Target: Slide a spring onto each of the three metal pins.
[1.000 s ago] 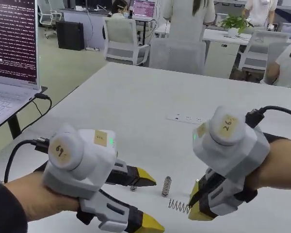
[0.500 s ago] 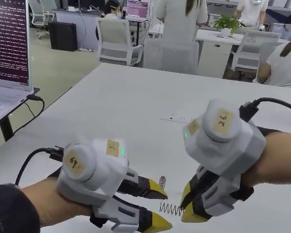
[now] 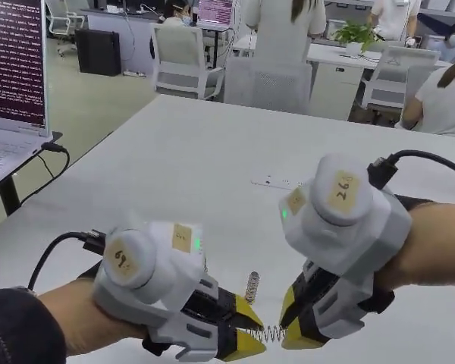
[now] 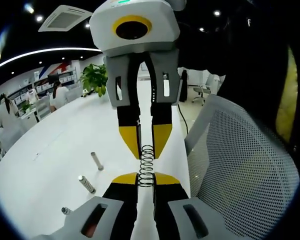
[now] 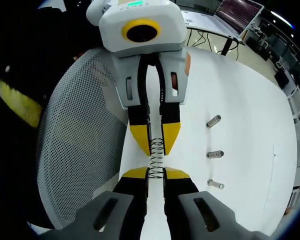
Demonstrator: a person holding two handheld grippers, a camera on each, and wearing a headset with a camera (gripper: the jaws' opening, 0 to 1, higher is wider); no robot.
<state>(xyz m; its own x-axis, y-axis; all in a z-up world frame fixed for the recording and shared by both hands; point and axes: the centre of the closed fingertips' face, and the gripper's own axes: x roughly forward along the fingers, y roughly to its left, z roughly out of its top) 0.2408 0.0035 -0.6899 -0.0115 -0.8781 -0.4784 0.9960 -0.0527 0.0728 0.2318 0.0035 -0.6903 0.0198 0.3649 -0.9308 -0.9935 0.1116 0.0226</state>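
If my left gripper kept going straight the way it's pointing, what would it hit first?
The right gripper, facing it tip to tip at the other end of the spring that the left gripper also grips.

Open-plan office. Laptop (image 3: 11, 68) with a text-filled screen at the upper left, white desks (image 3: 341, 57) and swivel chairs (image 3: 183, 57) across the top, potted plant (image 3: 362, 34) upper right. People (image 3: 444, 98) sit or stand at the far desks.
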